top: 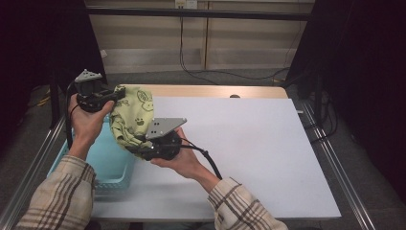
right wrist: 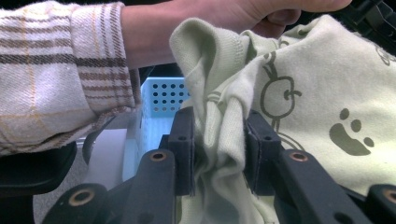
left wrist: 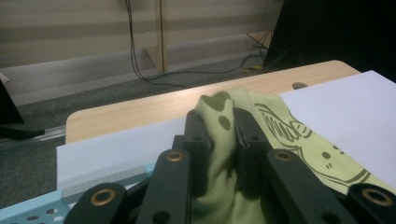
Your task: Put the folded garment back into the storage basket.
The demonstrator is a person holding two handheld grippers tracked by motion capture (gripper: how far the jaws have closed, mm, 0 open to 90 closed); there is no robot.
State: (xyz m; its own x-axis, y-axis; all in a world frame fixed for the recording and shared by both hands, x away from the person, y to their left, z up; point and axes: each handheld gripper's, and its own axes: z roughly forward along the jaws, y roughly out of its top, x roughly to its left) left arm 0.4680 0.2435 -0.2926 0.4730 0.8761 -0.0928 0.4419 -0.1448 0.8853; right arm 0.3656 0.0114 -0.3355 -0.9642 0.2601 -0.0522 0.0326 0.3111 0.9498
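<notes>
Both grippers are clamped on a green cloth (top: 130, 117): the left gripper (left wrist: 219, 135) and the right gripper (right wrist: 219, 140) each pinch a bunched fold. It is held up above the blue basket (top: 112, 167) at the table's (top: 249, 143) left edge. Both pinches should be kept firm and drawn apart evenly so it spreads flat. Pale green fabric with dark cartoon prints.

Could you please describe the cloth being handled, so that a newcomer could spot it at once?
At the left end of the white table, above the light blue basket, hangs a pale green cloth. The left gripper and right gripper both clamp it; its dark animal and paw-print drawings mark it out.
</notes>
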